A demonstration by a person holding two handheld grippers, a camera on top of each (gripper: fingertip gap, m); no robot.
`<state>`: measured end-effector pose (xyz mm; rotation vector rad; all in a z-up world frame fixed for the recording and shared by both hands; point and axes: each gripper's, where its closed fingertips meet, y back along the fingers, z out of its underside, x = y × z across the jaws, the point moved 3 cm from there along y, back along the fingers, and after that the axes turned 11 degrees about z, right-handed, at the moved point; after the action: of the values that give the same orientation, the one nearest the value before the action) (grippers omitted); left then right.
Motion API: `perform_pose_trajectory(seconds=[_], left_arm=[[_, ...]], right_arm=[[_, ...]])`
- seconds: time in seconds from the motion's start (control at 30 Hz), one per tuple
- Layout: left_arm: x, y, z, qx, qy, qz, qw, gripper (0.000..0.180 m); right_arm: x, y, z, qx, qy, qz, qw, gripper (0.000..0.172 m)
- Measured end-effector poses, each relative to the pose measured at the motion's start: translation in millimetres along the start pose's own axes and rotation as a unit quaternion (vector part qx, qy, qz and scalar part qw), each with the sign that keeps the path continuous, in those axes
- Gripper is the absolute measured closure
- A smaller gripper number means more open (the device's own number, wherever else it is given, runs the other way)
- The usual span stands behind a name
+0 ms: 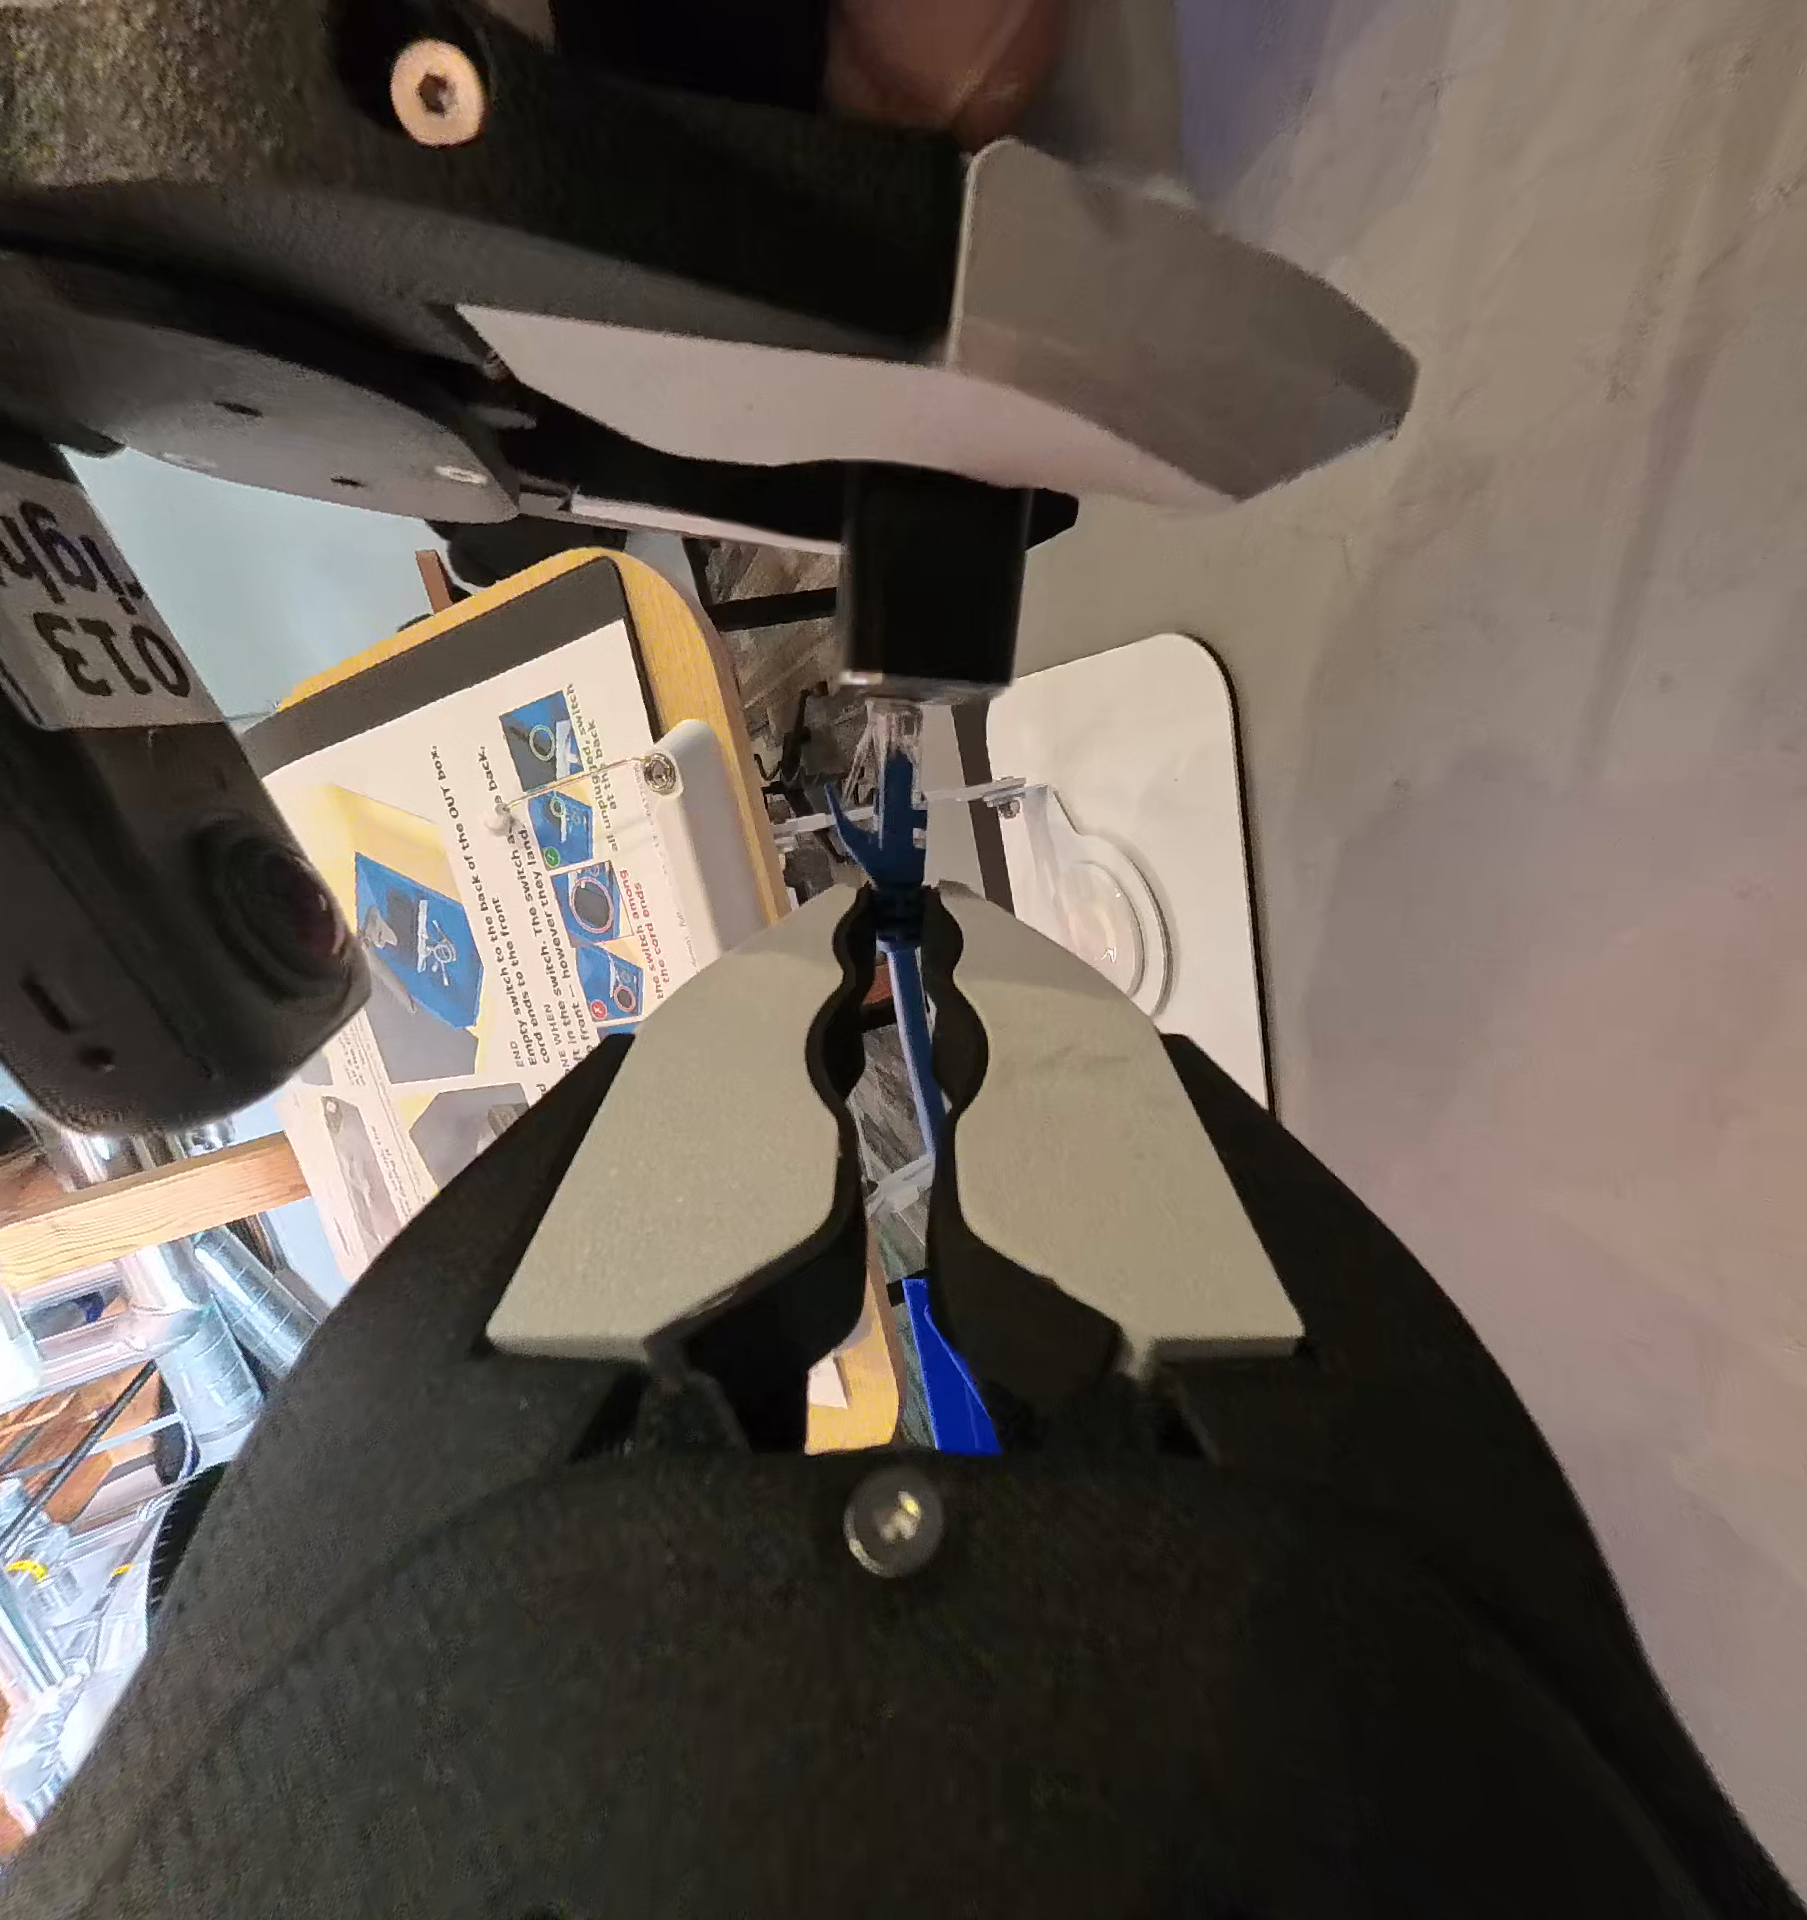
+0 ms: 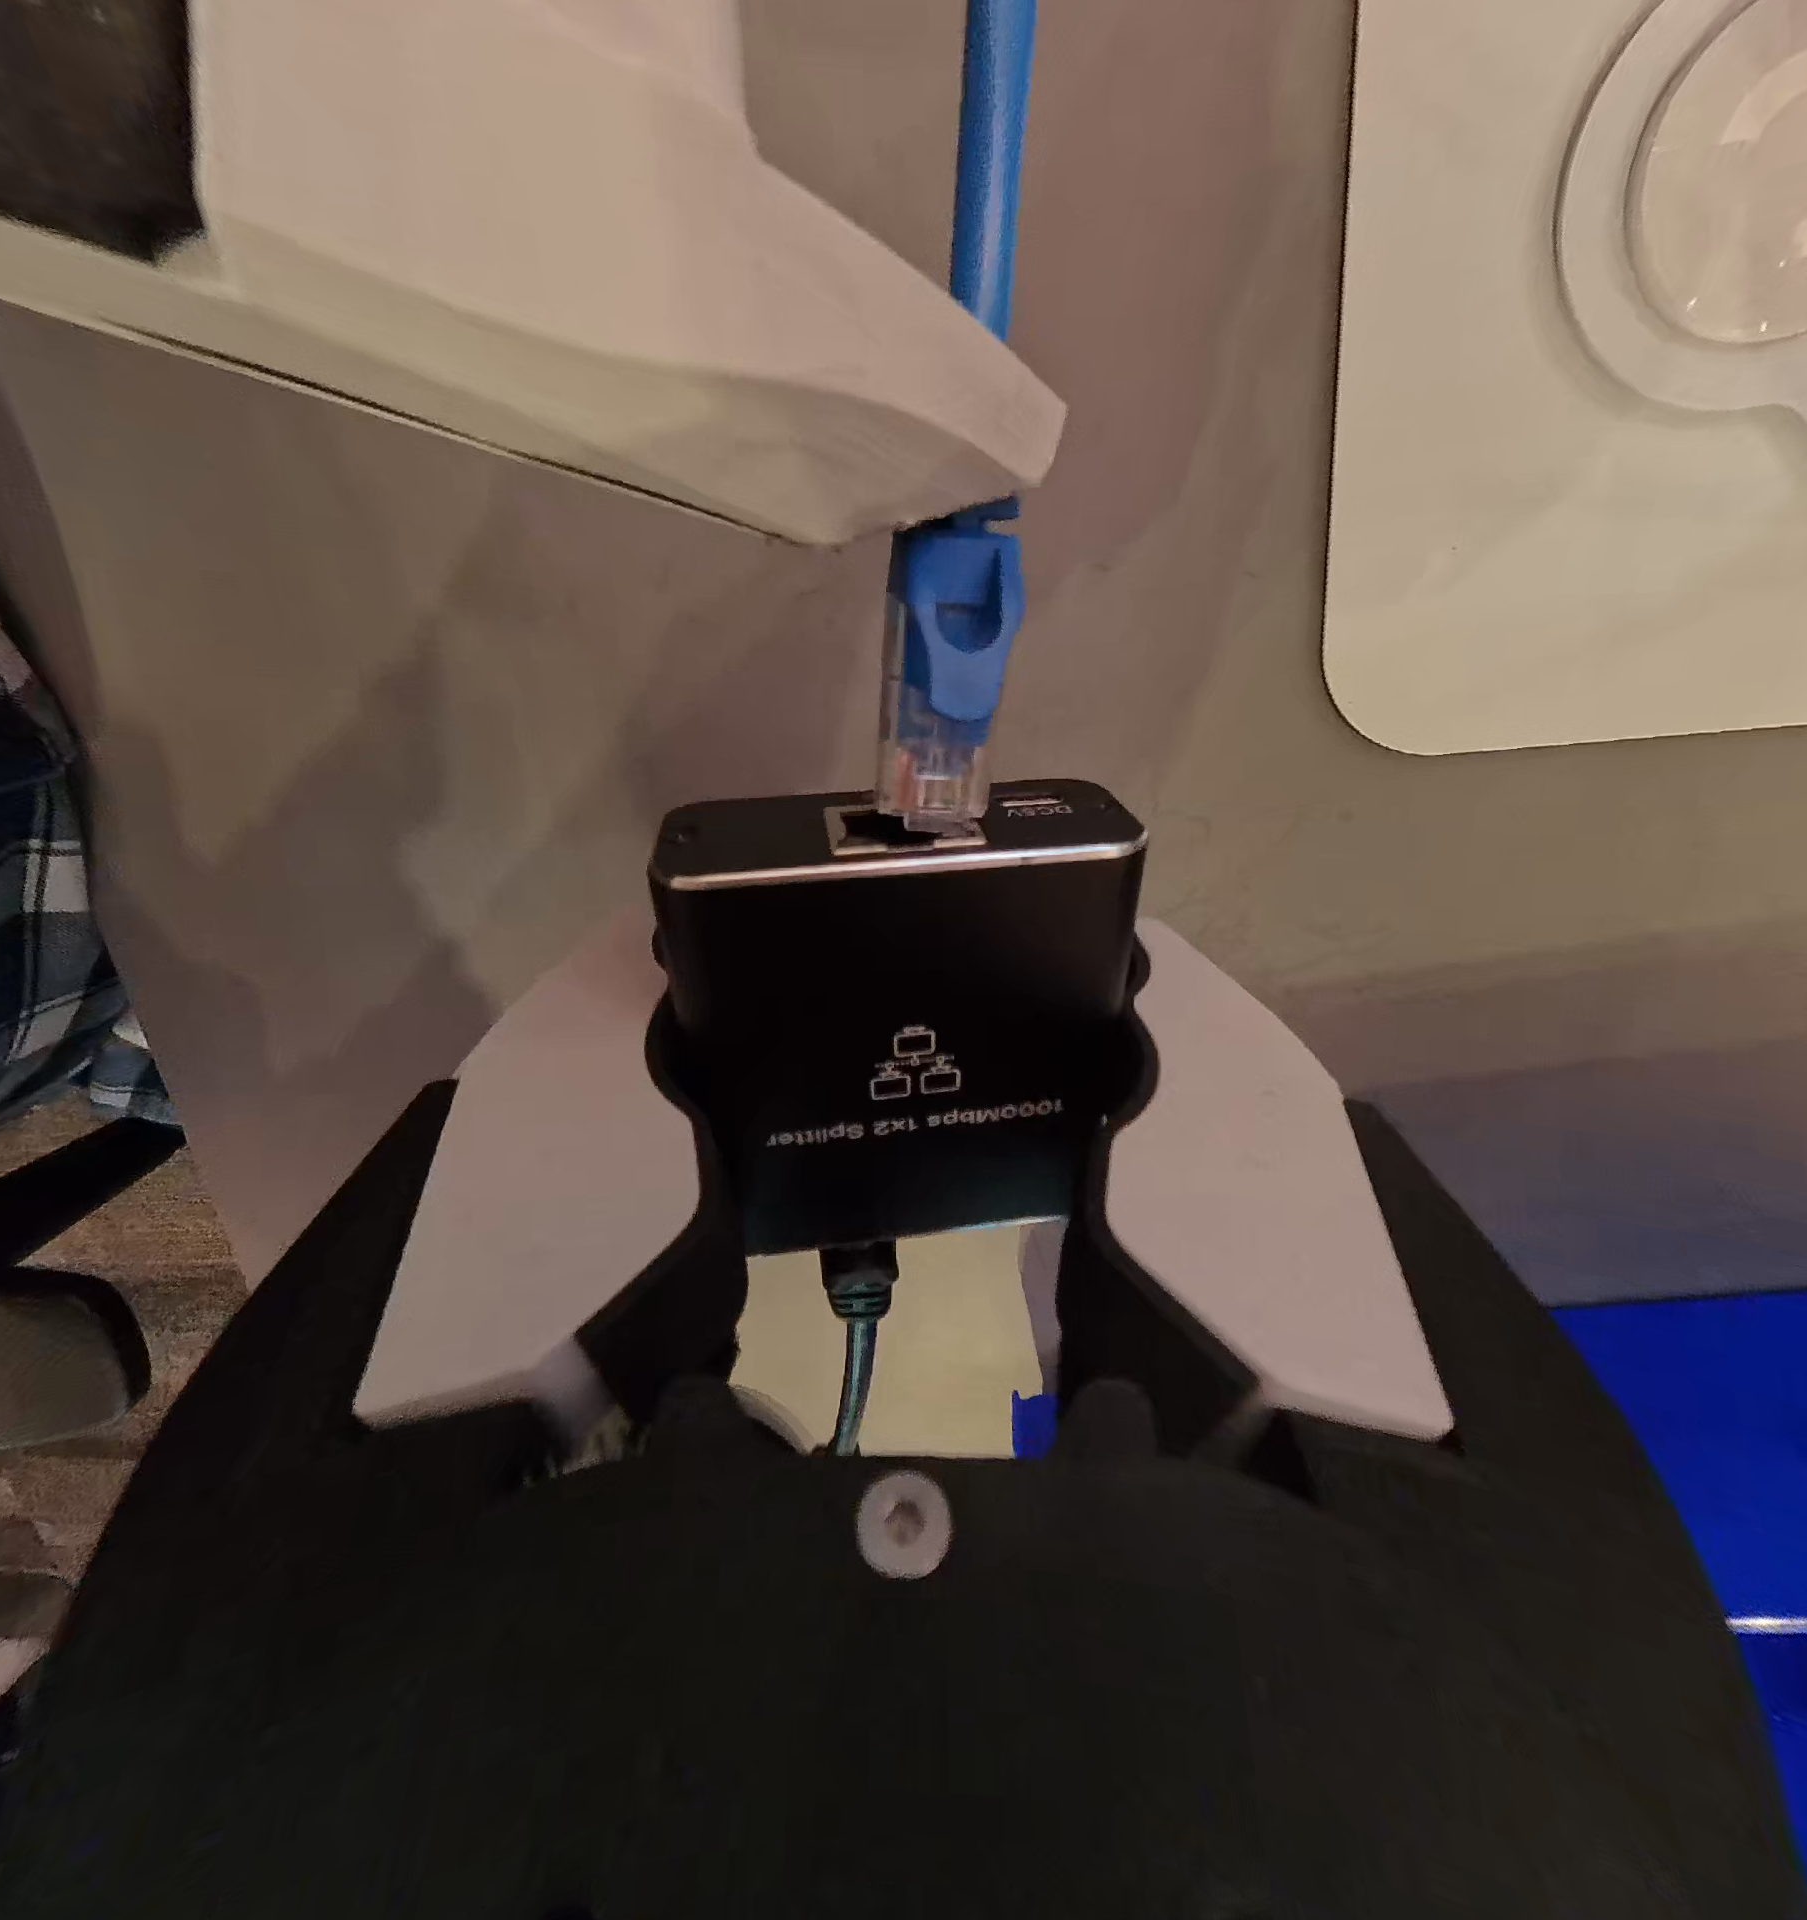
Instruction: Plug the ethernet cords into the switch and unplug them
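Item: small black box-shaped switch [image 2: 894,997], clamped in our right gripper [image 2: 899,1039]; blue ethernet cord [image 2: 956,644] pinched in left gripper [image 1: 894,914], clear plug tip at the far-end port, slightly right of centre, axes nearly aligned.

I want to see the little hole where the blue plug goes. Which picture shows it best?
The right wrist view: the port on the black switch faces the camera, with the clear plug at its mouth. In the left wrist view the switch is farther off and its port is hidden.

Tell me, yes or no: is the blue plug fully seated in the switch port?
No. In the right wrist view the blue plug has only its clear tip at the port of the switch, with most of its body outside.
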<state>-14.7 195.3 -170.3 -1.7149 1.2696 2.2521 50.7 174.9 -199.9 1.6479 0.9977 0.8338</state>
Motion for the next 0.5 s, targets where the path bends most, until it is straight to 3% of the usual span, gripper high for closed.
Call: perform_pose_trajectory(seconds=[0.5], left_arm=[[3.1,-4.0,-0.7,-0.010,-0.004,0.008,1.000,0.173]], right_arm=[[2.4,-4.7,4.3,-0.004,-0.014,-0.003,1.000,0.095]])
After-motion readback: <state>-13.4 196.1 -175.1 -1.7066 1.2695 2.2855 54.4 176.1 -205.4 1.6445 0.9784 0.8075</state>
